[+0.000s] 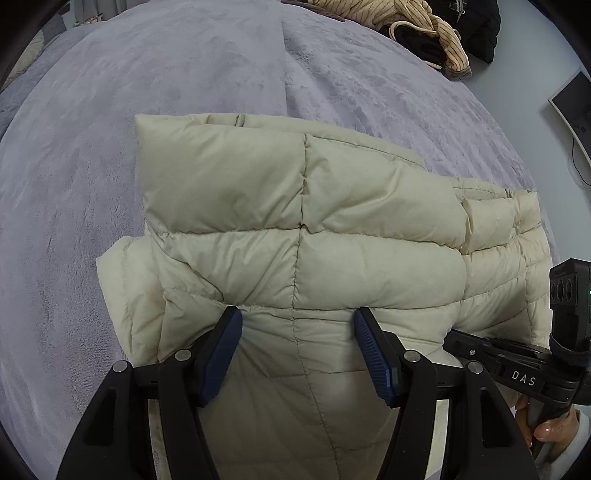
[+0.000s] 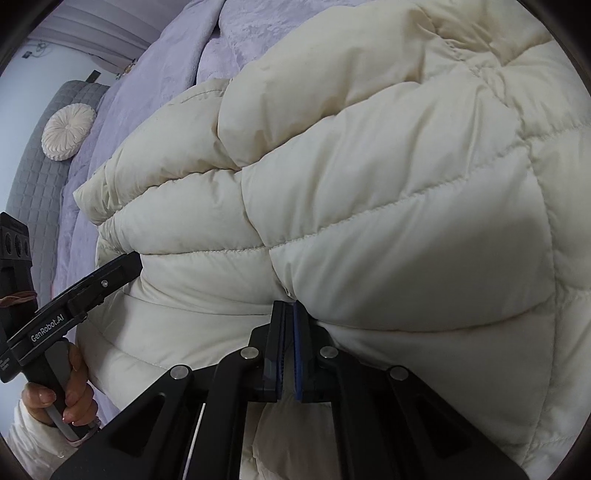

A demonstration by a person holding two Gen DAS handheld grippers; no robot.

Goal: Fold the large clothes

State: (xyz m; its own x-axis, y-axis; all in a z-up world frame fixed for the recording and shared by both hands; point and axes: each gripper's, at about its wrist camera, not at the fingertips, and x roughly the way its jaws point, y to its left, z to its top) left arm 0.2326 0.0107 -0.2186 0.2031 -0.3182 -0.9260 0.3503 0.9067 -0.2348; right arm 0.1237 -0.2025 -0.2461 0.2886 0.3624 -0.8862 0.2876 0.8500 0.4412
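Note:
A cream quilted puffer jacket [image 1: 303, 229] lies folded on a lilac bed cover [image 1: 147, 74]. My left gripper [image 1: 297, 321] is open, its blue-padded fingers resting on the jacket's near part, empty. My right gripper [image 2: 289, 310] is shut on a pinch of the jacket [image 2: 369, 184] fabric, which bulges above it. The right gripper's body shows at the right edge of the left wrist view [image 1: 517, 369]; the left gripper's body shows at the left of the right wrist view [image 2: 74, 302].
A tan striped garment [image 1: 417, 26] and a black garment [image 1: 476, 33] lie heaped at the bed's far right corner. A round cream cushion [image 2: 68, 131] leans on a grey quilted headboard [image 2: 33, 177]. A white device [image 1: 574, 110] stands right of the bed.

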